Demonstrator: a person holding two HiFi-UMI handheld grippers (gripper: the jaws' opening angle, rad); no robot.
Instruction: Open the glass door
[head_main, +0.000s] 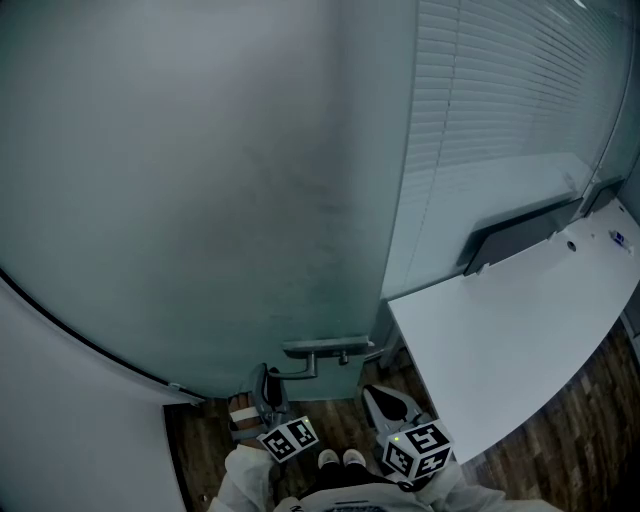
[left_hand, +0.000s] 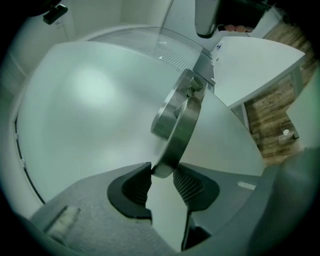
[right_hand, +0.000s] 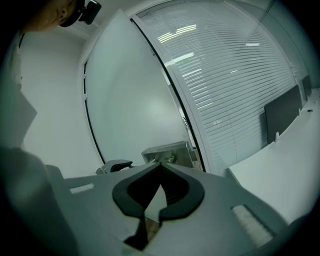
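A frosted glass door (head_main: 200, 200) fills the left of the head view, with its metal lever handle (head_main: 325, 349) low at the right edge. In the left gripper view the handle (left_hand: 177, 125) runs down toward me. My left gripper (left_hand: 162, 170) is shut on the very tip of it, both pads touching. In the head view that gripper (head_main: 270, 382) sits just left of the handle. My right gripper (head_main: 385, 400) hangs below the handle, apart from it. Its jaws (right_hand: 160, 165) are shut on nothing and point at the handle plate (right_hand: 167, 152).
A white desk (head_main: 520, 330) juts in at the right, close to the door's handle side, with a dark monitor (head_main: 520, 235) on it. A glass wall with blinds (head_main: 500, 100) stands right of the door. Wood floor (head_main: 200, 450) and my shoes (head_main: 340, 458) show below.
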